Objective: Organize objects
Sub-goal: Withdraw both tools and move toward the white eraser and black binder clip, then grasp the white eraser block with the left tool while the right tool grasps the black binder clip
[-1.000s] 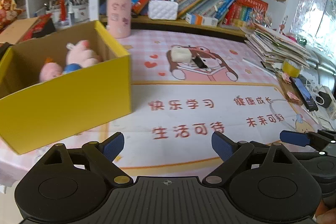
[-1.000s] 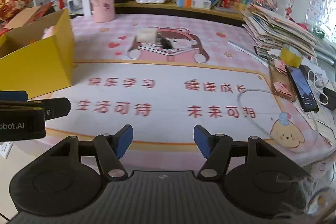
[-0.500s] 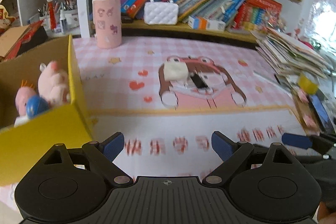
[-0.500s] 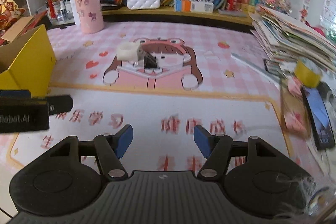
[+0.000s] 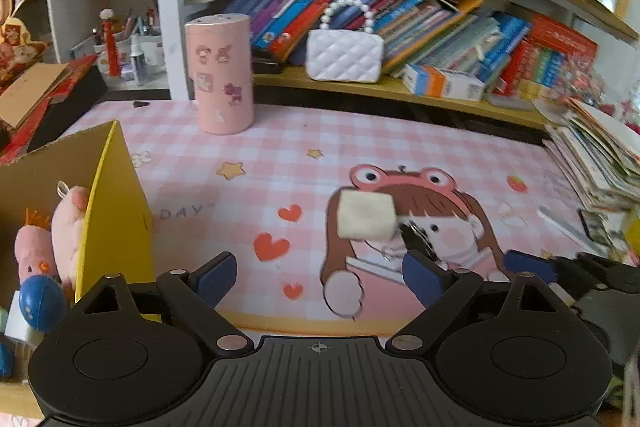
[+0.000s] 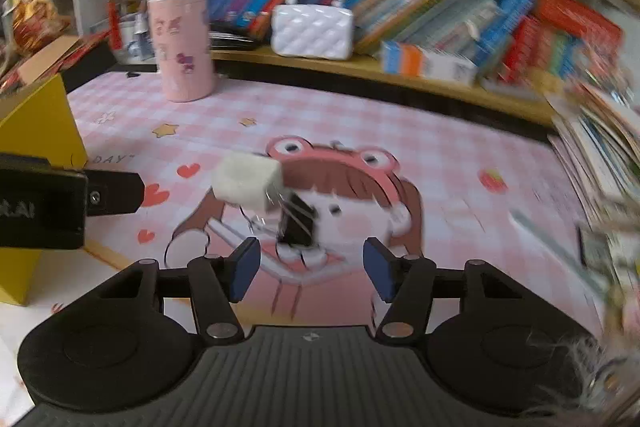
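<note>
White foam cube lies on the mat beside a black binder clip; my left gripper gapes wide, empty. From the right, my right gripper gapes before the clip; rushing could nudge it.

A pink cylinder stands at the back of the desk. Behind it, a white quilted purse sits on a shelf before leaning books.
</note>
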### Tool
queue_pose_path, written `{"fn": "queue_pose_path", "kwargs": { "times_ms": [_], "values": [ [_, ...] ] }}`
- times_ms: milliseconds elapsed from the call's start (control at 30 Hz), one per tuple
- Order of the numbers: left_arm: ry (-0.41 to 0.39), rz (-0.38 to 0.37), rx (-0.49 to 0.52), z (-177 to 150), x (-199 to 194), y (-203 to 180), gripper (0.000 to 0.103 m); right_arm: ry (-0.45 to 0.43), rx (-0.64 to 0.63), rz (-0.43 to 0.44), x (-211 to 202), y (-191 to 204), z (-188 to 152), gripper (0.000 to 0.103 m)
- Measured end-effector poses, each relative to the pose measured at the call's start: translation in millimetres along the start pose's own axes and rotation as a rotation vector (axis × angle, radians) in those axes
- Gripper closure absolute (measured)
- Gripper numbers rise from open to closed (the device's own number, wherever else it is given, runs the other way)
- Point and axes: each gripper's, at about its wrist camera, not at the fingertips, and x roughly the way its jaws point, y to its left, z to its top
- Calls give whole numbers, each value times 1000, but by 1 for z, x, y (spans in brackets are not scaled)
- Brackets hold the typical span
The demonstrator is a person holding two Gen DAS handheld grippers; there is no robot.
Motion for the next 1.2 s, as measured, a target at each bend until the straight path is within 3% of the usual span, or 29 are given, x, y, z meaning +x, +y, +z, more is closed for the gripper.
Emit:
{"fn": "queue_pose_path", "kwargs": {
  "times_ms": [333,500,667,933,1200],
  "values": [
    [4,81,-57,13,15,15,12,9,-83,54,63,7,13,61],
    [20,81,-45,16,29,6,12,-18,-53,95,66,-4,11,88],
    [11,62,-40,25,42,-6,12,-58,32,44,50,-31,13,100],
    [31,42,-41,31,80,-28,12,-74,145,40,7,-74,-2,101],
    [69,43,-42,32,116,-41,12,-36,229,45,-12,-89,-19,101]
  ]
}}
